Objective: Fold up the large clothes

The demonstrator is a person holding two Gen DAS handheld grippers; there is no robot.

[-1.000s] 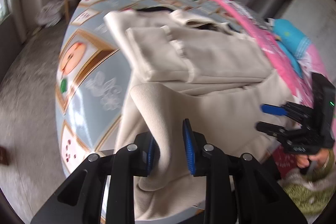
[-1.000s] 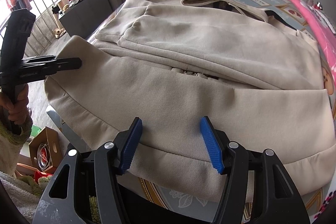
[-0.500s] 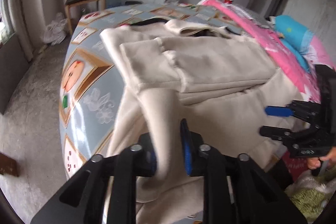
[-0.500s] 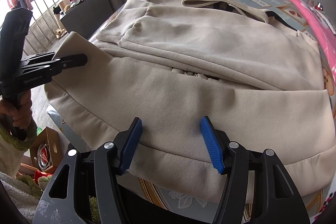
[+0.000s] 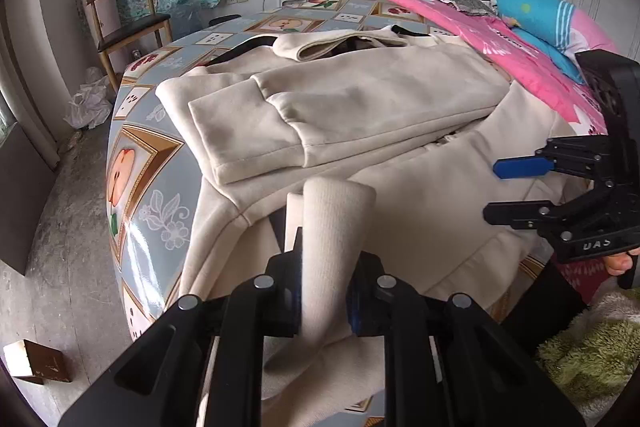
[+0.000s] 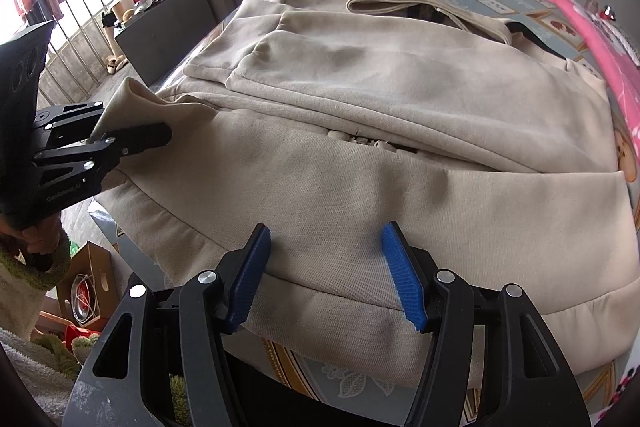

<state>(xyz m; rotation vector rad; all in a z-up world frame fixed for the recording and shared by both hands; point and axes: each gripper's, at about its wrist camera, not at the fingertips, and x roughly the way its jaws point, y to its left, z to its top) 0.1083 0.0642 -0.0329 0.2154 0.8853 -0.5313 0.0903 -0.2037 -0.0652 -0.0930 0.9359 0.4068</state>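
A big cream jacket (image 6: 360, 131) lies spread over the table (image 5: 136, 163), its sleeves already laid in across the chest and its bottom hem hanging over the near edge toward where the person stands. The left gripper (image 5: 324, 291) has just been closing and is now clenched on the hem's corner, a thick fold of ribbed cloth standing up between its jaws; from the other hand's camera that same corner (image 6: 132, 103) shows at about nine o'clock, lifted clear of the tabletop. The right gripper (image 6: 324, 267) sits at six o'clock over the middle of the hem with its blue pads spread apart and nothing pinched, cloth only lying below them. I'd say the bottom-up fold is being set up, with one corner taken and the other side waiting. Next, the right gripper likely needs to shift toward three o'clock, bite the far hem corner, and then both must rise together and carry the hem toward the collar (image 6: 400, 3) at twelve o'clock, keeping the edge level so the sleeves stay tucked.
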